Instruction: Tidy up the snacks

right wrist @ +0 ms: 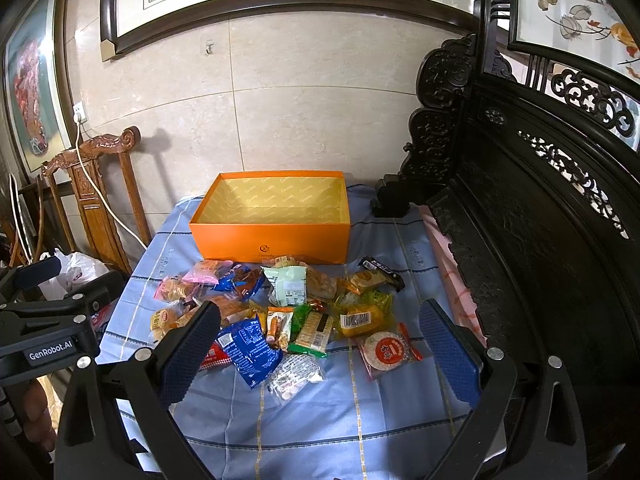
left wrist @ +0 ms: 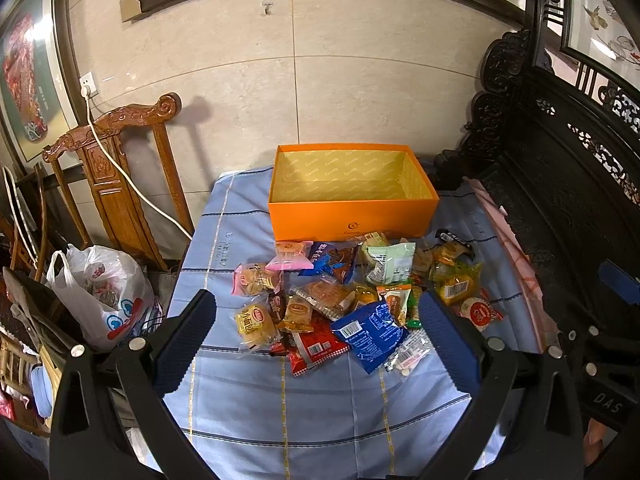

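Plastic bag [left wrist: 102, 292]: on the floor, well left of the orange box, beside the wooden chair [left wrist: 116, 168].
Left gripper [left wrist: 316, 336]: jaws wide apart, holding nothing, hovering over the near side of the snack pile, in front of the box.
Snack pile [left wrist: 352, 292]: loose wrapped packets heaped on the blue checked cloth [left wrist: 280, 412], just in front of the box; the farthest packets touch or nearly touch its front wall.
Blue packet [left wrist: 370, 334]: at the near edge of the pile, in front of the box, overlapping a red packet [left wrist: 316, 350].
Orange box [left wrist: 352, 216]: open, nothing inside it, at the far end of the cloth near the tiled wall.
Right gripper [right wrist: 320, 342]: jaws wide apart, empty, over the pile in front of the box.
Round biscuit pack [right wrist: 386, 352]: front right of the box, at the pile's right edge.
Dark carved bench [right wrist: 540, 240]: right of the box, alongside the cloth.
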